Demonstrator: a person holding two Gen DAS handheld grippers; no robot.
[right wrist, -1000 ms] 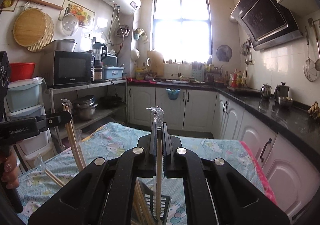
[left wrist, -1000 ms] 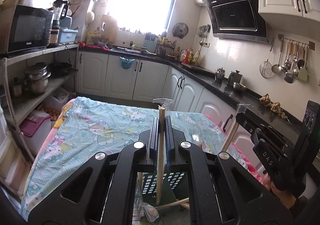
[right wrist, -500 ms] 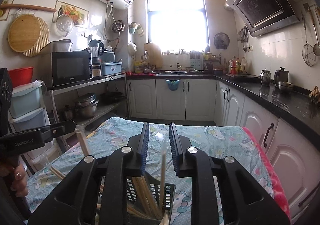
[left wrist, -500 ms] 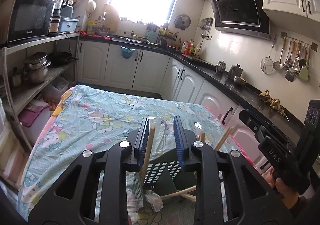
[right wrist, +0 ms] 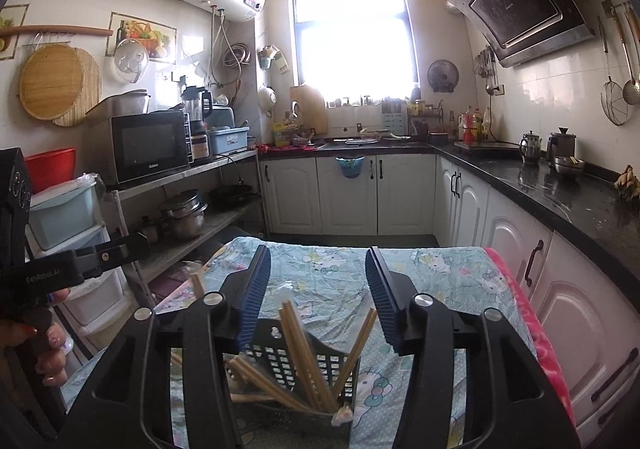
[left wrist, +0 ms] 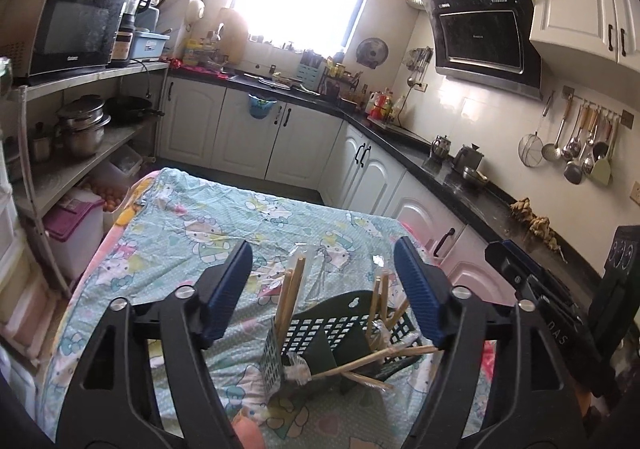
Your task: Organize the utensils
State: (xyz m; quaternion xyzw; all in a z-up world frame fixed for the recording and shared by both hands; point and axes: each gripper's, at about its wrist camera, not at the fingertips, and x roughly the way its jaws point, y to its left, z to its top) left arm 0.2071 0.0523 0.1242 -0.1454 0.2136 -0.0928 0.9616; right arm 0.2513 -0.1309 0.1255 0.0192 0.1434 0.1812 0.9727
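The left gripper (left wrist: pixel 322 289) hangs with its jaws spread wide and nothing between them, directly above the dark plastic basket (left wrist: pixel 320 333). The right gripper (right wrist: pixel 318 295) is likewise wide apart and empty over the same basket (right wrist: pixel 288 353). Both carry ribbed blue pads on black arms.

The left wrist view alone shows the basket's inner divider, with chopsticks (left wrist: pixel 290 297) leaning upright in the compartment on its left and others lying tilted over the rim to its right, some in clear wrappers. The right wrist view instead shows chopsticks (right wrist: pixel 304 353) fanned out in a corner compartment, and the person's left hand (right wrist: pixel 40 349) on the other tool's handle, beside the basket.

The basket has perforated grid walls and stands near the close edge of the counter (left wrist: pixel 192 225), which wears a crumpled pale-blue cartoon cloth. Beyond the basket the cloth lies bare toward the far edge; white cabinets (right wrist: pixel 348 197) stand well apart behind it.
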